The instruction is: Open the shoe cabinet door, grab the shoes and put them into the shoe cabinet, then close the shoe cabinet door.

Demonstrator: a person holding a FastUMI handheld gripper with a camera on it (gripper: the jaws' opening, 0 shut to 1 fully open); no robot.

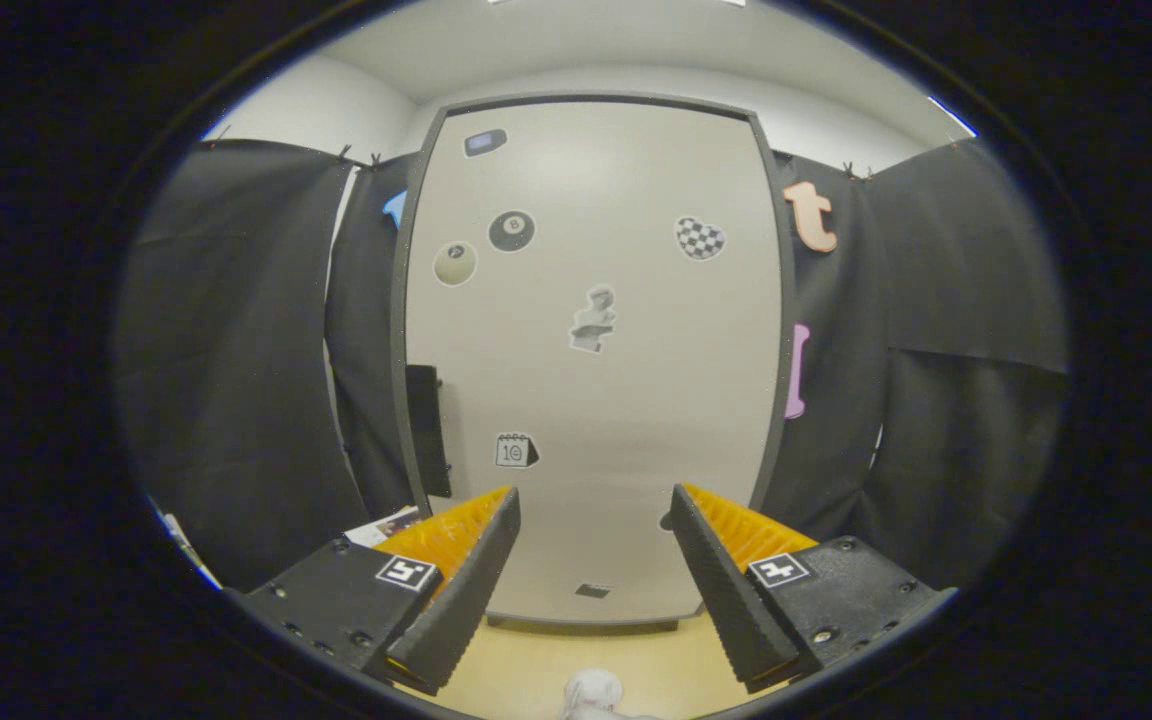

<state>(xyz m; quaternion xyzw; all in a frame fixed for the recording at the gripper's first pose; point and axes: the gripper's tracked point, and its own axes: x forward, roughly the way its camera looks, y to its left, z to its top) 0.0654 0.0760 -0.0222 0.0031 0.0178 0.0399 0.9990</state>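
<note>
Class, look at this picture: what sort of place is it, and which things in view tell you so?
Probably a staged recording booth, not a real home: black cloth hangs as walls around a sticker-covered shoe cabinet door, closed, on a pale floor. The gripper faces it, fingers open.

Your gripper (596,545): two wedge-shaped fingers (461,590), inner faces ribbed with fine ridges. Each sat on a flat, matte, textured mount (336,600). Each mount carried one square black-and-white marker (406,573) near the finger root. Small round screws (822,635) dotted the mounts' edges. The jaws stood wide apart.
</note>
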